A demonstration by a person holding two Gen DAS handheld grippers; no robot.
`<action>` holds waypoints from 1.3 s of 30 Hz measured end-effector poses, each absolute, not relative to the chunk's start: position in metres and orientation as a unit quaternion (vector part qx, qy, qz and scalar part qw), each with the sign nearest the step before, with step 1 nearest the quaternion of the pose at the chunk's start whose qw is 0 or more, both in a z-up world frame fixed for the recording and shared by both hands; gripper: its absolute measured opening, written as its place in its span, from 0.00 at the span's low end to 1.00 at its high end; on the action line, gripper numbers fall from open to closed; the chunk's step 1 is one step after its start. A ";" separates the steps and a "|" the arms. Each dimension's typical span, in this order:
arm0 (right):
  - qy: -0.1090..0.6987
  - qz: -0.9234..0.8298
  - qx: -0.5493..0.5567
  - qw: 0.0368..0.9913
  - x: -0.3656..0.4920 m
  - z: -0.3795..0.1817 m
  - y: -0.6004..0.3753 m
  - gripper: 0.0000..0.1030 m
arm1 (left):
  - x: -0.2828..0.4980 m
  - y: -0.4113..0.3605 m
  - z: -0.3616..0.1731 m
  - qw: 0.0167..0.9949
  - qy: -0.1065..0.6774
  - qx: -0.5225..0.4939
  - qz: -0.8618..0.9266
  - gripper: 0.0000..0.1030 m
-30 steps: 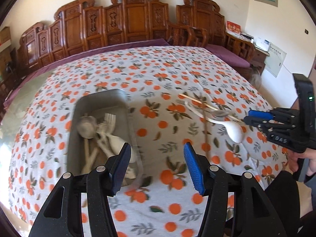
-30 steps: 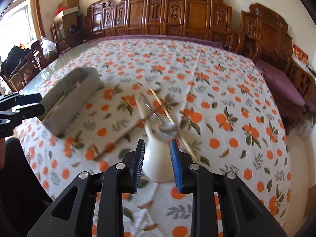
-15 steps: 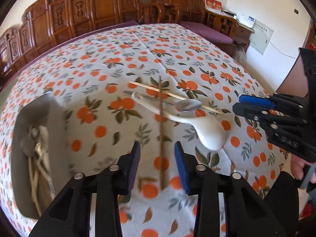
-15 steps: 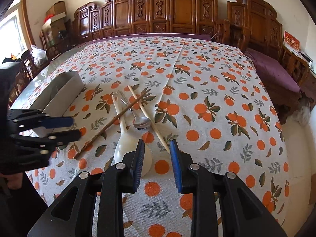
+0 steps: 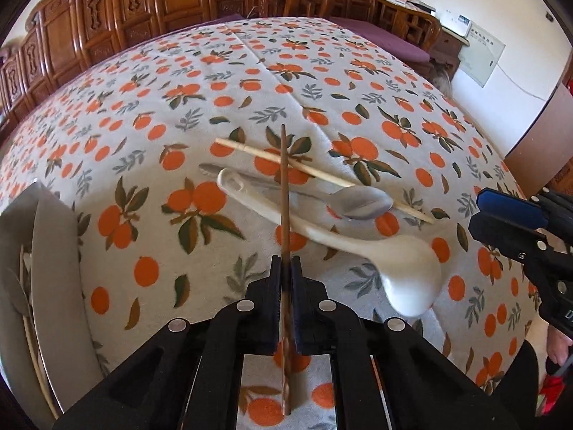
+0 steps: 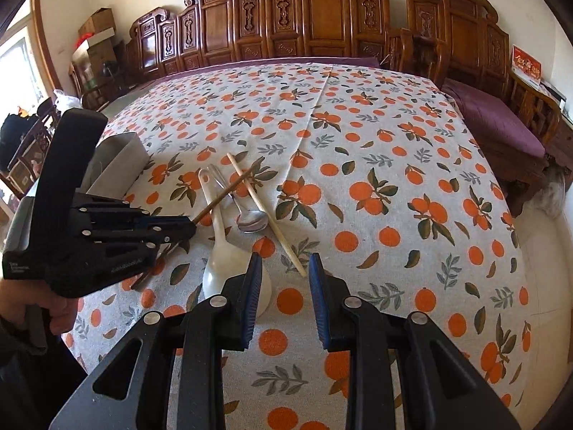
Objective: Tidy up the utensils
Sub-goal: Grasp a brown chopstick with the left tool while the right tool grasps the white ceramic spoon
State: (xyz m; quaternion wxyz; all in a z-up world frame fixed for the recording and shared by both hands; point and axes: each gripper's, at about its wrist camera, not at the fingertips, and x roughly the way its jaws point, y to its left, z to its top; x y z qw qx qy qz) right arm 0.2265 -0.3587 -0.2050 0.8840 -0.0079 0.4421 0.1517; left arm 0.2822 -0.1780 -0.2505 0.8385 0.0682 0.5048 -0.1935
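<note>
Left gripper [image 5: 285, 268] at bottom centre of the left wrist view had its fingers pinched tight on the dark brown chopstick [image 5: 284, 193], which ran straight up frame across the white ceramic spoon [image 5: 404, 268], the metal spoon [image 5: 358, 202] and the pale chopstick [image 5: 322, 173]. Right gripper [image 6: 283, 268] sat low centre in the right wrist view, fingers partly spread over bare tablecloth [image 6: 358, 143], gripping nothing. Grey tray [image 5: 53, 268] lay at left edge, utensils inside.
</note>
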 end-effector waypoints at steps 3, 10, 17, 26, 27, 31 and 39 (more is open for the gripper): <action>0.443 0.157 -0.015 0.883 0.227 -0.206 -0.352 0.28 | 0.275 -0.166 -0.247 0.841 0.501 0.068 -0.192 0.04; 0.443 0.161 -0.017 0.882 0.238 -0.209 -0.338 0.28 | 0.256 -0.130 -0.228 0.848 0.492 0.043 -0.192 0.04; 0.453 0.172 -0.012 0.875 0.270 -0.215 -0.316 0.28 | 0.227 -0.102 -0.204 0.857 0.475 0.032 -0.195 0.04; 0.477 0.182 -0.059 0.858 0.305 -0.231 -0.288 0.28 | 0.212 -0.080 -0.186 0.869 0.456 0.023 -0.190 0.04; 0.480 0.182 -0.062 0.856 0.307 -0.232 -0.287 0.28 | 0.211 -0.078 -0.185 0.870 0.455 0.024 -0.189 0.04; 0.481 0.188 -0.094 0.851 0.305 -0.234 -0.284 0.28 | 0.209 -0.072 -0.183 0.873 0.450 0.022 -0.187 0.04; 0.489 0.181 -0.088 0.849 0.301 -0.240 -0.298 0.34 | 0.209 -0.067 -0.185 0.873 0.450 0.014 -0.189 0.04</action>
